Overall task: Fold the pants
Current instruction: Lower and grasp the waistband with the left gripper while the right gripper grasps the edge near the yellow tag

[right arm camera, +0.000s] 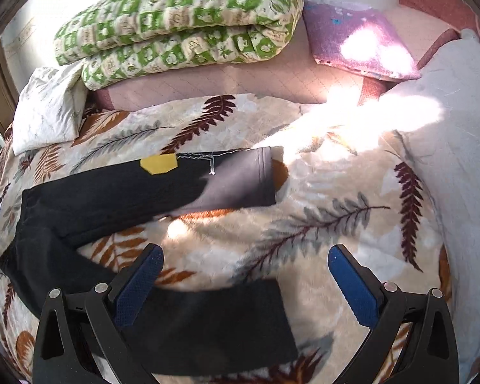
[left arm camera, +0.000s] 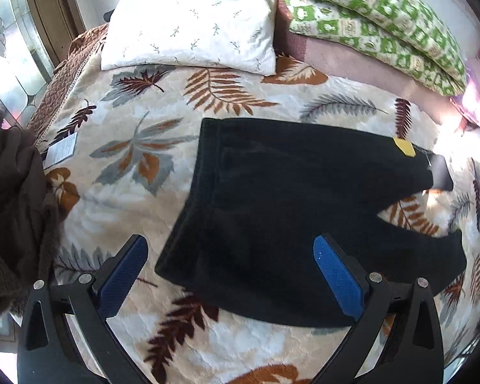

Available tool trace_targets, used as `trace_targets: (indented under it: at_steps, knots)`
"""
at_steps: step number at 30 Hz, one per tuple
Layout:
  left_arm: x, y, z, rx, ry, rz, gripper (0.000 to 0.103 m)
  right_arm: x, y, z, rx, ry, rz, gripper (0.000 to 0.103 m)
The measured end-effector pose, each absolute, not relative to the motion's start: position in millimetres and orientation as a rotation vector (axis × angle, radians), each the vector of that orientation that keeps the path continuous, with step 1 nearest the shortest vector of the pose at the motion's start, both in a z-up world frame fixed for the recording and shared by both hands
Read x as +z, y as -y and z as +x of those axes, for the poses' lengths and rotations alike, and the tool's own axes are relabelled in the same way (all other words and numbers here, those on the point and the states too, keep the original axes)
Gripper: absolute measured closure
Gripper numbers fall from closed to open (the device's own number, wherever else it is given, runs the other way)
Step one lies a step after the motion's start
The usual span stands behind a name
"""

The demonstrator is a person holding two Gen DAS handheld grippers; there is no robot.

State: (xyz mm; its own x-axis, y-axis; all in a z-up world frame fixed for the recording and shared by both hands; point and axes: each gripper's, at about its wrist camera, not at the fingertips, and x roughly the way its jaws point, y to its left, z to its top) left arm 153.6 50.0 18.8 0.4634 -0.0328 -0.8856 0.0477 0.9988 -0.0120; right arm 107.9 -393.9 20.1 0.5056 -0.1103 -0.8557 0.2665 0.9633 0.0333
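Strong sunlight overexposes the leaf-patterned plush blanket (right arm camera: 352, 108) at upper right of the right view; fisheye distortion darkens all corners.

**Soft cloth, hard plastic**

The black pants (left arm camera: 291, 198) are soft, dull cloth, a bit fuzzy. A smooth yellow tag (right arm camera: 158, 164) sits on one leg, with white stitches beside it. The leaf blanket (left arm camera: 118, 147) on the bed is fluffy and plush. A shiny white label (left arm camera: 60, 152) lies at its edge. The white pillow (left arm camera: 192, 28) is crinkly cloth with small sprigs. The green checked quilt (right arm camera: 182, 19) looks puffy and stitched. The brown fleece (left arm camera: 9, 211) looks shaggy. The left claw (left arm camera: 230, 275) and right claw (right arm camera: 246, 284) are black matt plastic with shiny metal pins. Their blue pads (left arm camera: 339, 278) are bumpy and rough. The window glass (left arm camera: 12, 44) is shiny and patterned.
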Motion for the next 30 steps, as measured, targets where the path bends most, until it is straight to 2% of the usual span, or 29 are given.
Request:
trace_targets:
  at_steps: [6, 11, 22, 30]
  knots:
    - [2, -88, 240, -0.011, -1.215, -0.065, 0.0, -13, 459, 185, -0.183, -1.065, 0.357, 0.001]
    - [-26, -105, 289, -0.033, -1.353, -0.163, 0.0, -40, 472, 225, -0.171, -1.117, 0.379, 0.001]
    - [-71, -88, 332, -0.058, -1.464, -0.201, 0.0, -66, 478, 238, -0.147, -1.146, 0.411, 0.001]
    - [-68, -82, 334, -0.113, -1.467, -0.212, 0.002, -66, 483, 251, -0.086, -1.185, 0.394, 0.001]
